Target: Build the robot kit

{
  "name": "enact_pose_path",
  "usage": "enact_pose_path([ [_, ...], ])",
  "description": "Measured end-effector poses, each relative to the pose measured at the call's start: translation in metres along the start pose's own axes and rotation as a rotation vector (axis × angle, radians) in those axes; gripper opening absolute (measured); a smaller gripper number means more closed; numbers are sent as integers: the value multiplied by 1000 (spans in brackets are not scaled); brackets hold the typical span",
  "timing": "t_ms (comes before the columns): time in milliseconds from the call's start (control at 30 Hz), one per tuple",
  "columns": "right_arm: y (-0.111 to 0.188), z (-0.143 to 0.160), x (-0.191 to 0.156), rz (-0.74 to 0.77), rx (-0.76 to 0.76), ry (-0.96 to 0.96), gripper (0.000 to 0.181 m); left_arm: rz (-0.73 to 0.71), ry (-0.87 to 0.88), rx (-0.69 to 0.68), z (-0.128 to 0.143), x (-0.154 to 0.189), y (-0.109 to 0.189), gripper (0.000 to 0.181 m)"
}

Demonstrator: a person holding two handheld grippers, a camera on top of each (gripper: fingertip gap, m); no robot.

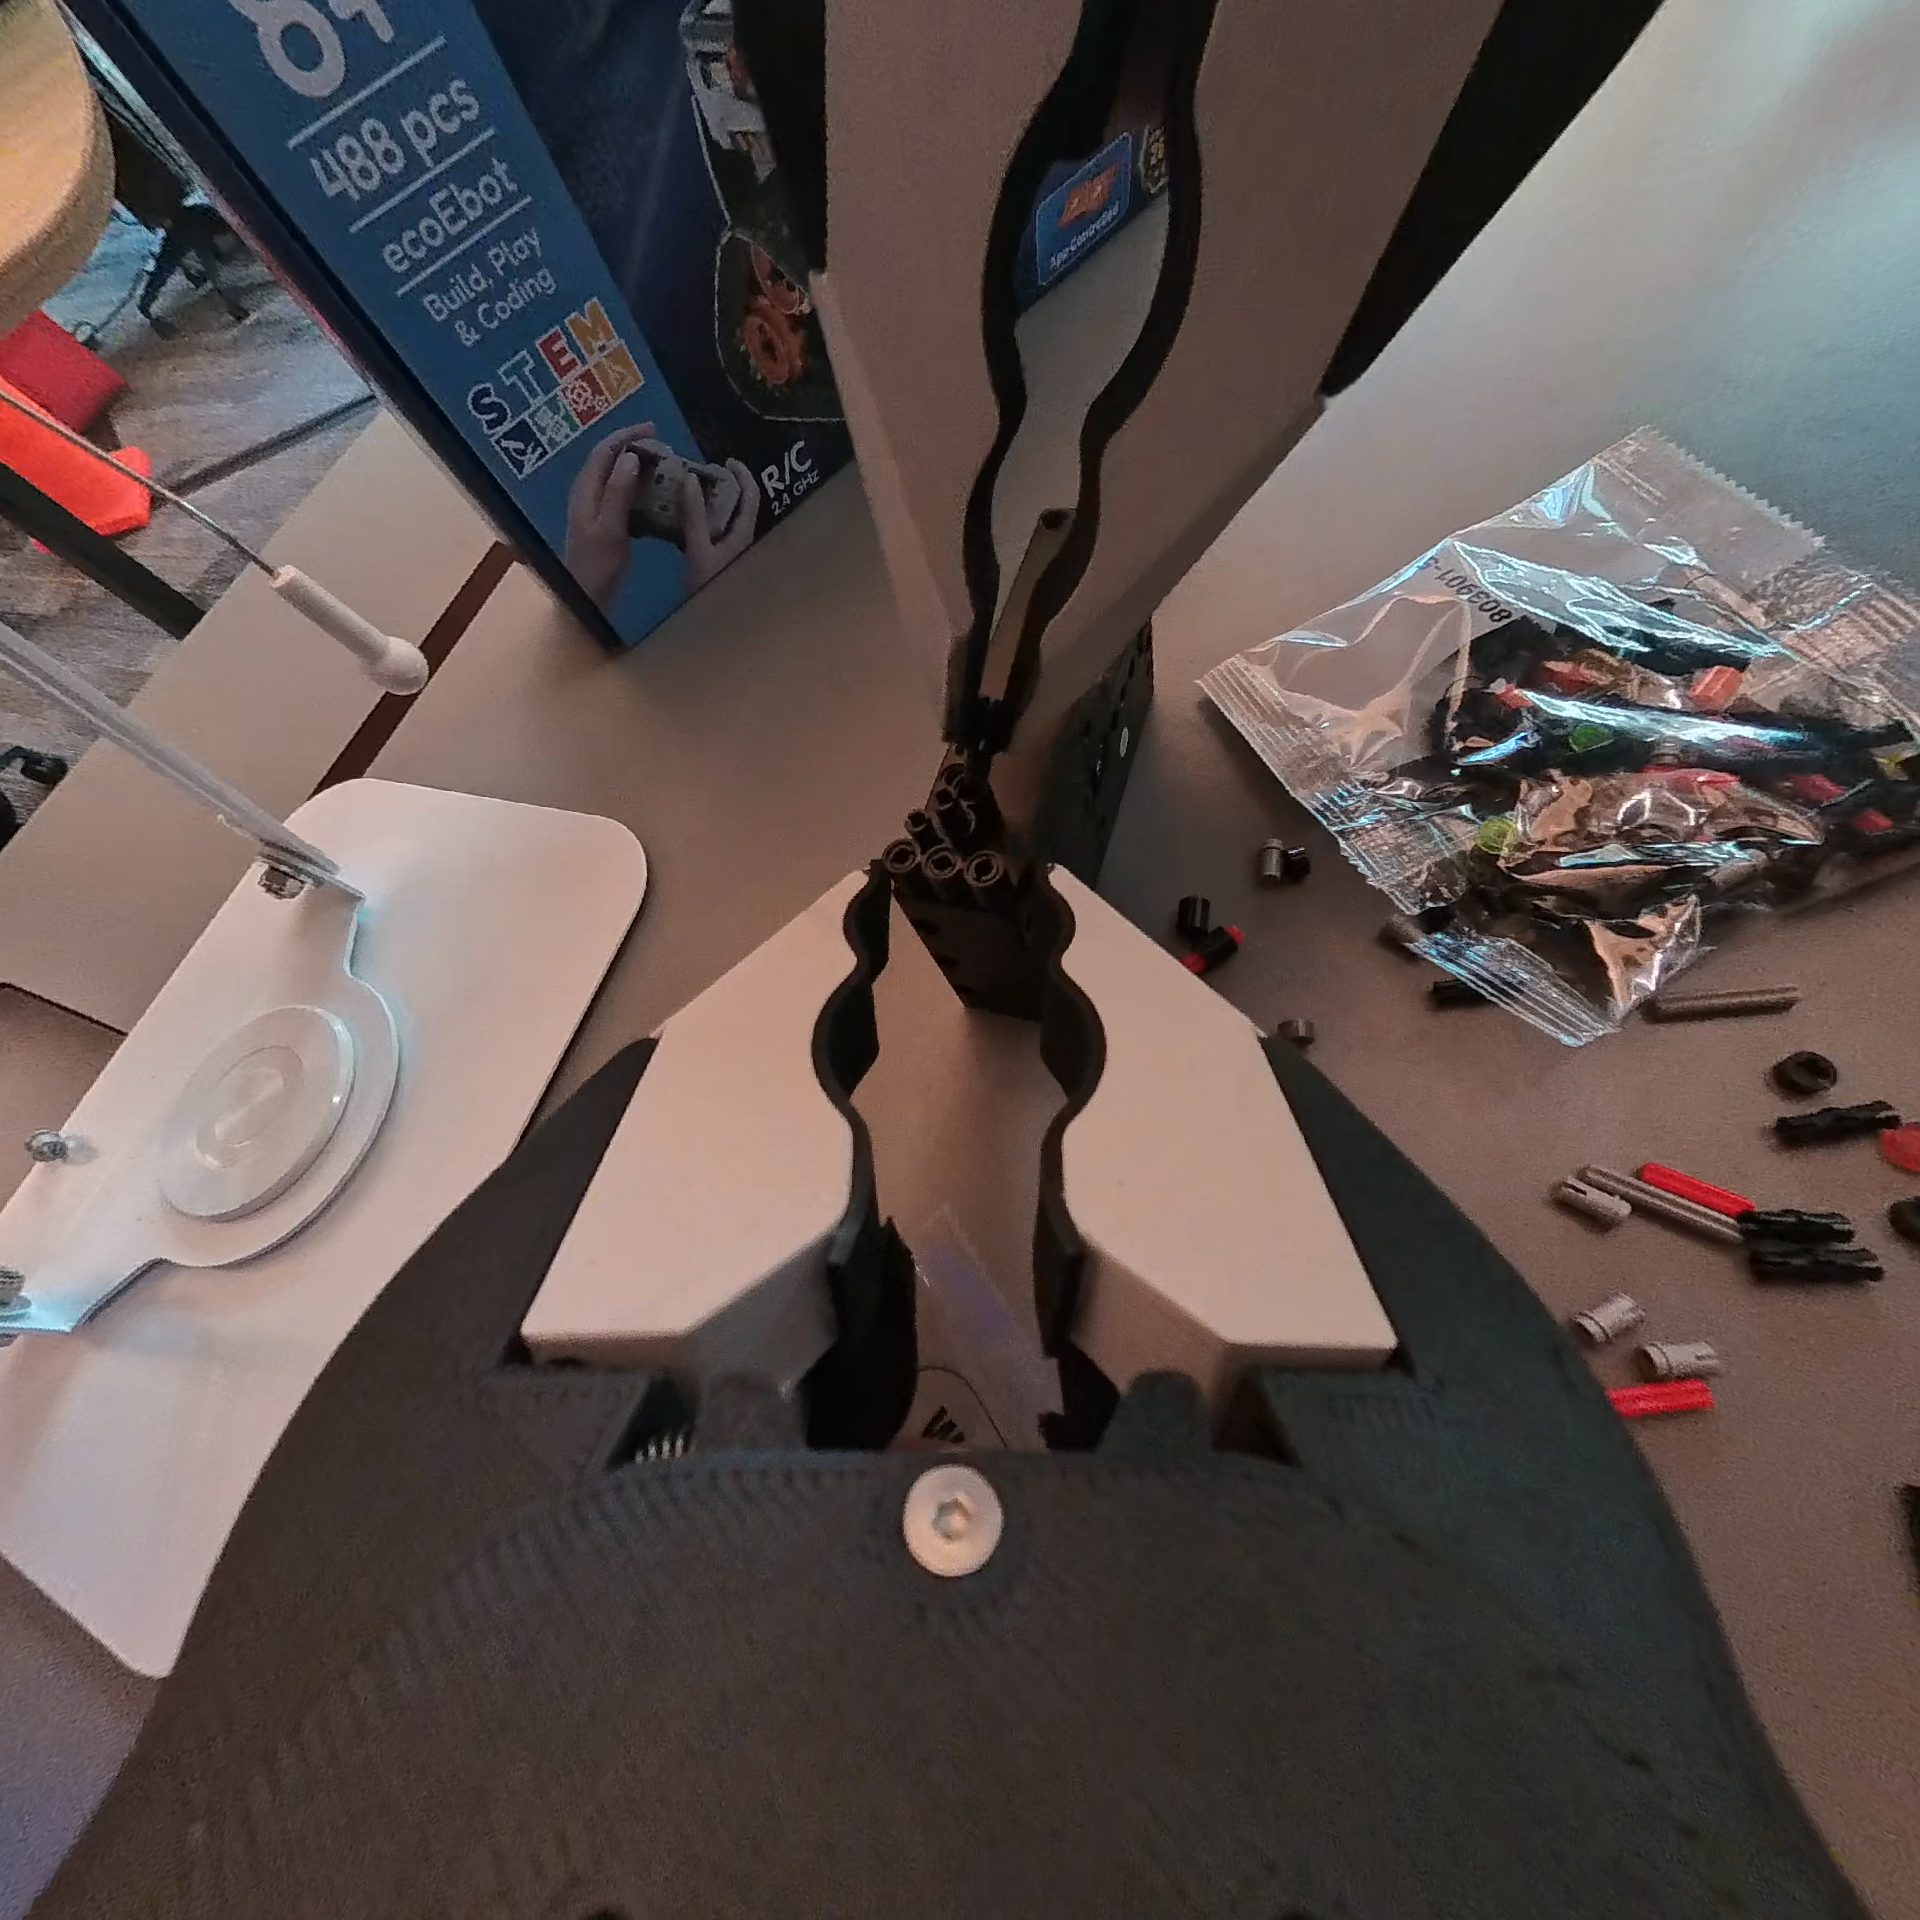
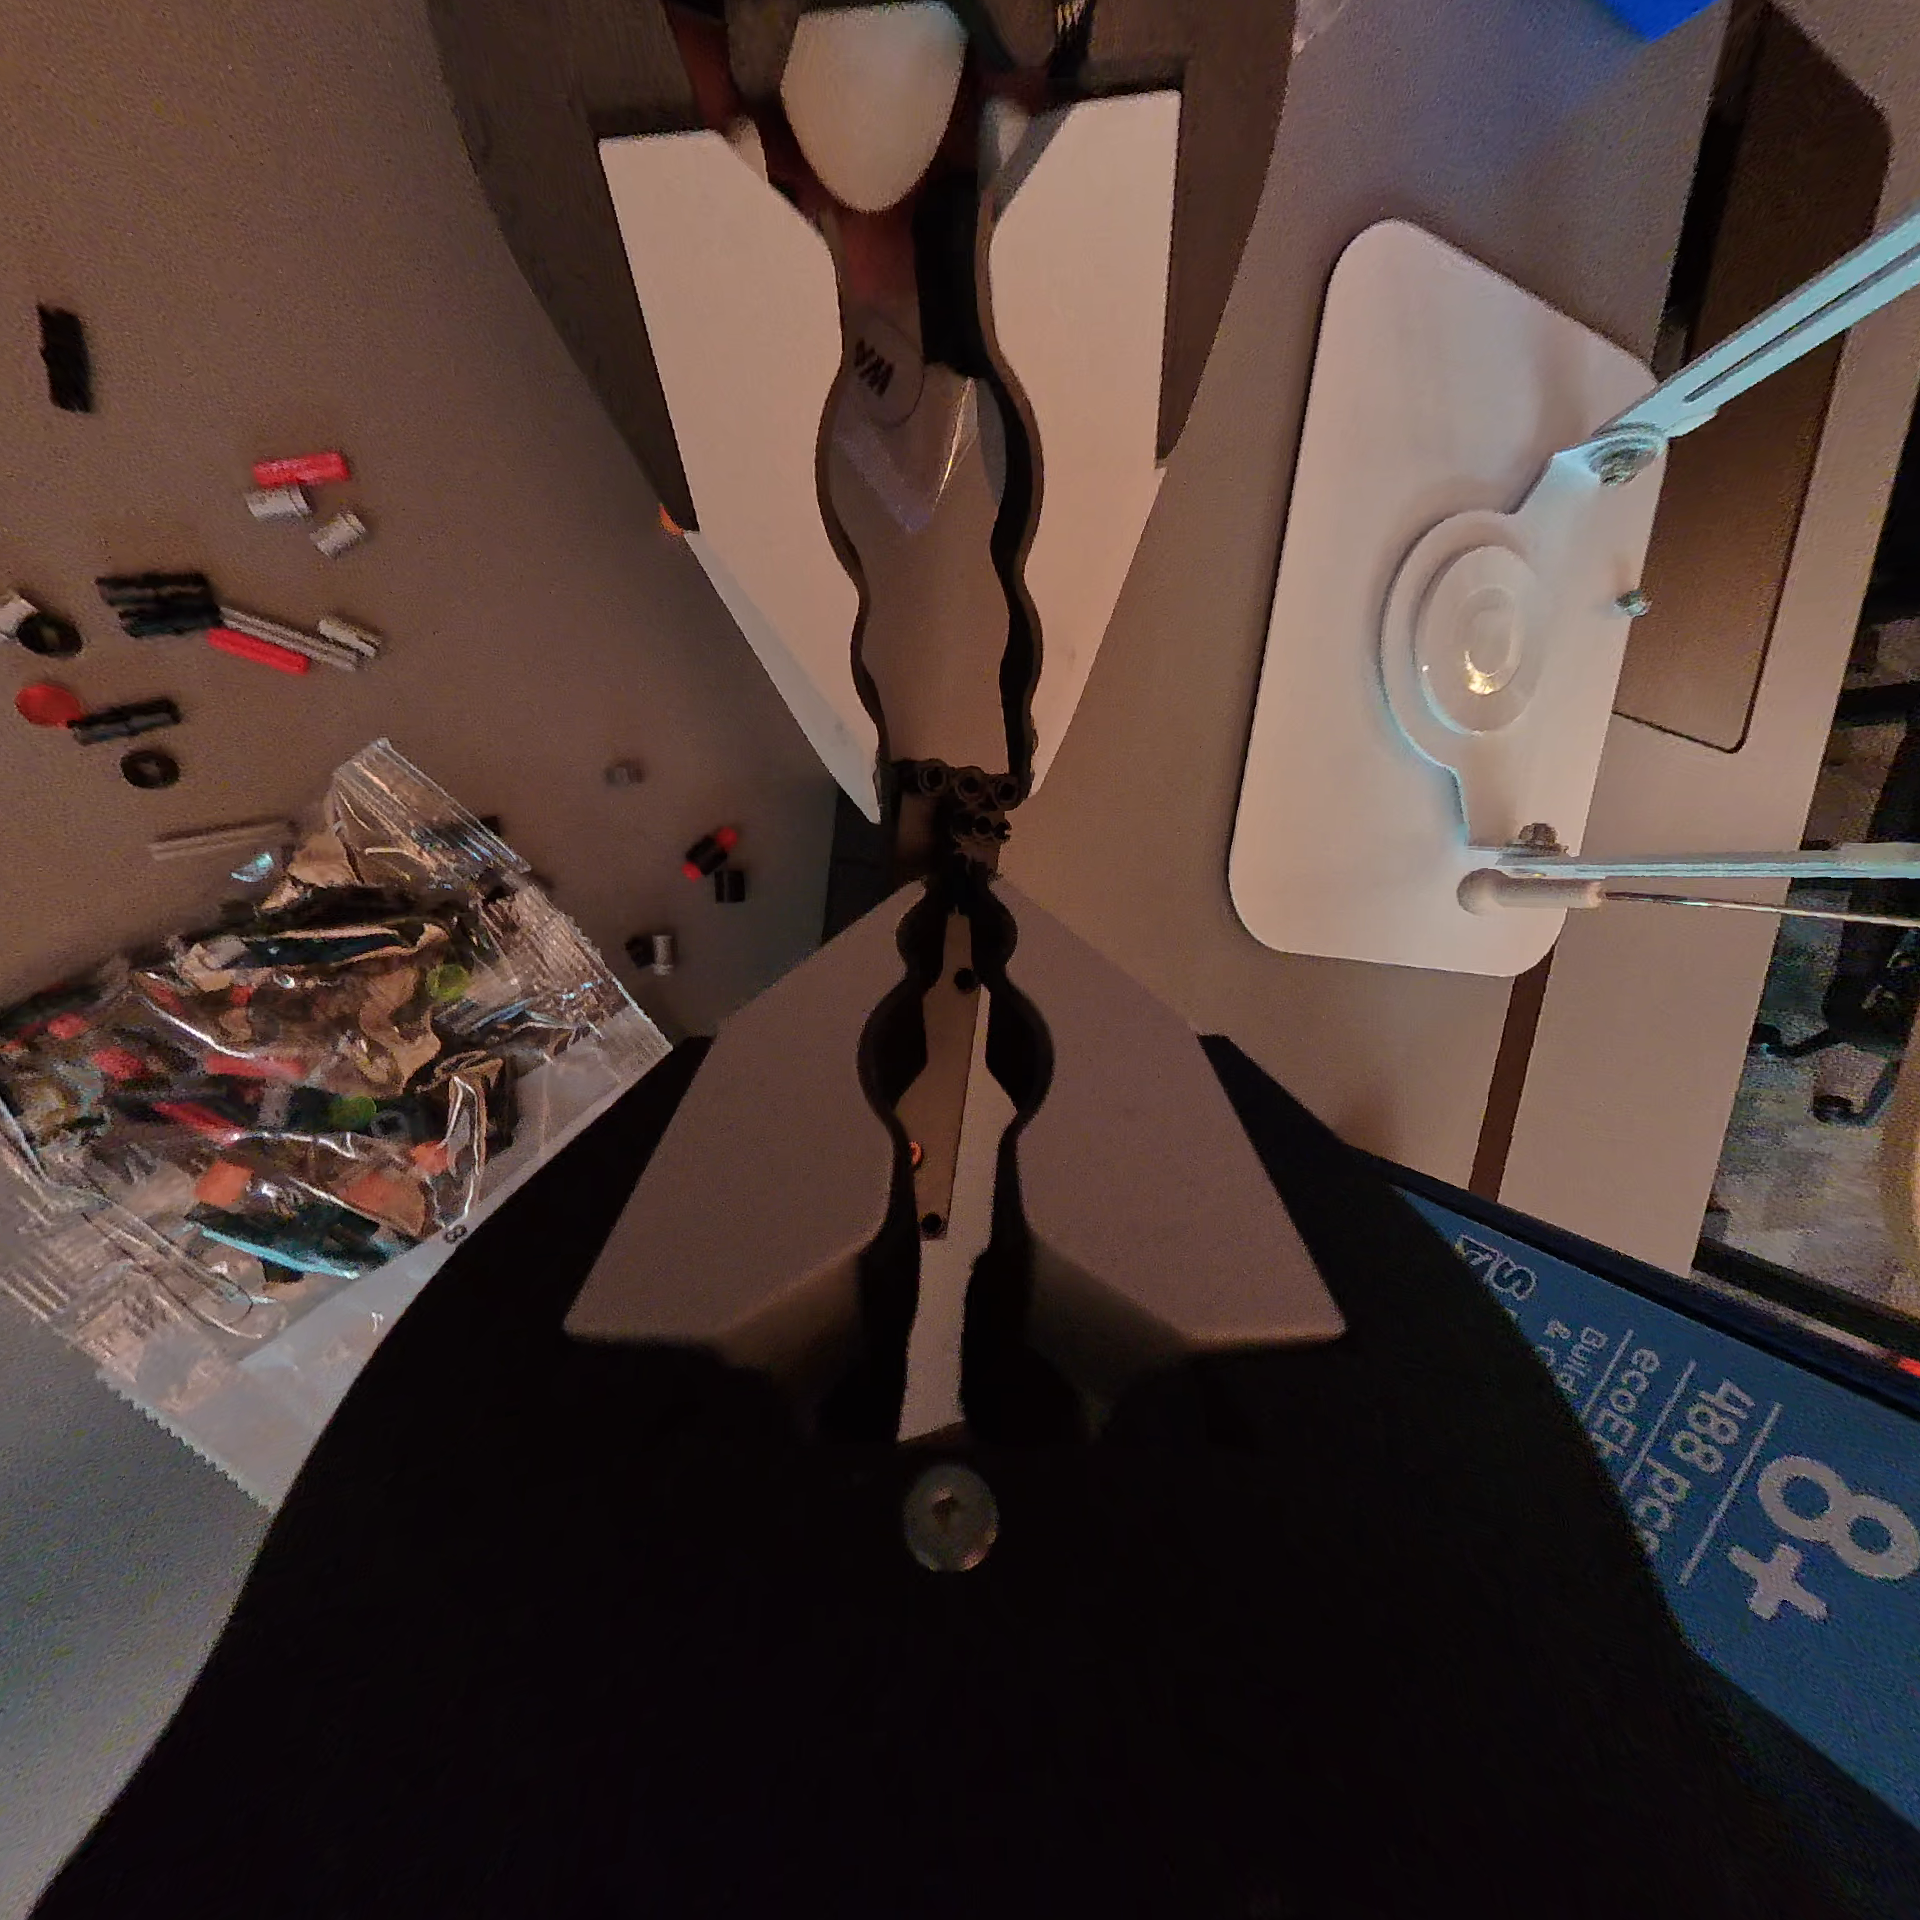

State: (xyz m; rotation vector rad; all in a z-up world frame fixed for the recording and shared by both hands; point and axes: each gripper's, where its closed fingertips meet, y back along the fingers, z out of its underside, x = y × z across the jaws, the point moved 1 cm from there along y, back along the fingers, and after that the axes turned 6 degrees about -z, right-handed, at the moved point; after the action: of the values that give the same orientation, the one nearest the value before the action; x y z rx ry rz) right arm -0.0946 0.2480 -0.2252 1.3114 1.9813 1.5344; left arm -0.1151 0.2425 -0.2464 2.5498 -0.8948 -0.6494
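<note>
Black holed brick assembly point(image 1: 951, 883) pinched between both wavy-padded claws.

**Dim, warm light and heavy wide-angle bending**

We see both views in low, warm indoor light. The plastic bag point(image 1: 1621, 748) throws bright glare. The right wrist view is darker; its gripper body is almost pure black. Straight edges bow strongly toward the corners. Small parts on the desk point(image 1: 1403, 1195) look soft, and the nearest gripper surfaces are blurred.
</note>
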Motion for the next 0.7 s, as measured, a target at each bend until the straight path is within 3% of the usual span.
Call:
enact_pose_path([
  [333, -2, 1, -2, -87, -153, 108, 1, 21, 5, 6, -1, 3, -1, 24],
  [700, -5, 0, -4, -314, -237, 128, 0, 30, -1, 3, -3, 5, -1, 23],
])
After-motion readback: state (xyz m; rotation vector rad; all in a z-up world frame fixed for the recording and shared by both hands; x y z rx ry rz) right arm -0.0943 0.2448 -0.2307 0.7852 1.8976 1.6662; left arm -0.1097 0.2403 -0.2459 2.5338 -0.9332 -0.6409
